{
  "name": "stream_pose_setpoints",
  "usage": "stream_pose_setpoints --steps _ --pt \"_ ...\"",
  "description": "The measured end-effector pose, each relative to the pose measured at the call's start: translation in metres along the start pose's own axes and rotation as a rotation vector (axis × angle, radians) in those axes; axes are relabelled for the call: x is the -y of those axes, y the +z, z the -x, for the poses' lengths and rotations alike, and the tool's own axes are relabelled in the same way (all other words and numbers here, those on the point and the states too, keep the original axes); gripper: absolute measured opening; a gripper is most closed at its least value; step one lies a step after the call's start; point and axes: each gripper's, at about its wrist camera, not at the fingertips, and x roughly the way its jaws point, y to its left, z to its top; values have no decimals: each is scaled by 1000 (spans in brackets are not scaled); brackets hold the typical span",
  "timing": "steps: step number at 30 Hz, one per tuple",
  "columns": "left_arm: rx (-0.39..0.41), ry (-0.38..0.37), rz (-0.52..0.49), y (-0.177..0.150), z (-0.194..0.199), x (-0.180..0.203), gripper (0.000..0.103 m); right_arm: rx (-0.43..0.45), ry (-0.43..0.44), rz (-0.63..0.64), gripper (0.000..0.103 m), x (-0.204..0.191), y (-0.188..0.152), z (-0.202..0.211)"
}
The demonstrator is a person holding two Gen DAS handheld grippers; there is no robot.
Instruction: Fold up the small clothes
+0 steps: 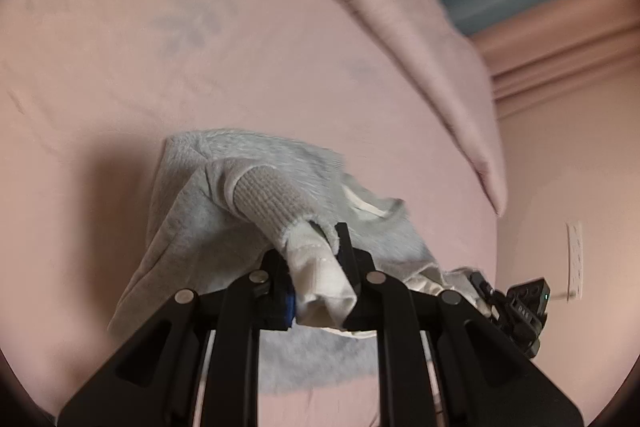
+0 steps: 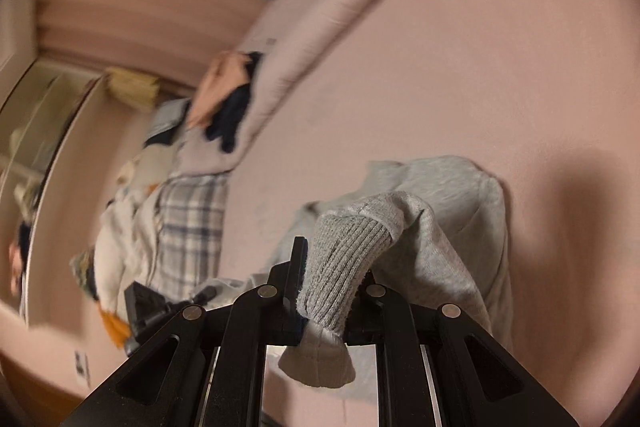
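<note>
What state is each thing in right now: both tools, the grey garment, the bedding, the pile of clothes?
Left tool: shut on a ribbed cuff.
Right tool: shut on the other ribbed cuff.
Grey garment: bunched, partly lifted off the pink sheet.
Pink blanket: pushed back, rumpled.
Clothes pile: unfolded, heaped.

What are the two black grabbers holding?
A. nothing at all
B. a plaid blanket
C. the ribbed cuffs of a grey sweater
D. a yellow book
C: the left gripper and the right gripper are each shut on a ribbed cuff of the grey sweater, which hangs over the pink bed sheet.
</note>
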Motion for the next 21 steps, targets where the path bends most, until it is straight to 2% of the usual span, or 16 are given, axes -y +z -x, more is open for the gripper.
stream_pose_setpoints --steps 4,9,12,15,17,18,19,21 --pt "-69 14 99 27 -39 -19 15 -39 -49 -79 14 21 11 -22" --pt "-112 25 174 49 -62 -31 15 -59 -73 -154 14 39 19 -33" --pt "-113 26 167 56 -65 -28 15 -66 -111 -175 14 46 21 -37" --pt "-124 55 141 61 -73 -20 16 -61 -111 -207 14 52 22 -38" --pt "-141 69 161 65 -80 -20 17 -63 -107 -271 14 59 24 -40" --pt "-142 66 178 68 -87 -19 18 -67 -111 -313 14 64 24 -41" --pt "-146 60 195 71 -89 -21 23 -70 -112 -341 15 67 25 -43" --pt "-145 40 230 73 -89 -24 31 -69 -106 -356 25 69 26 -42"
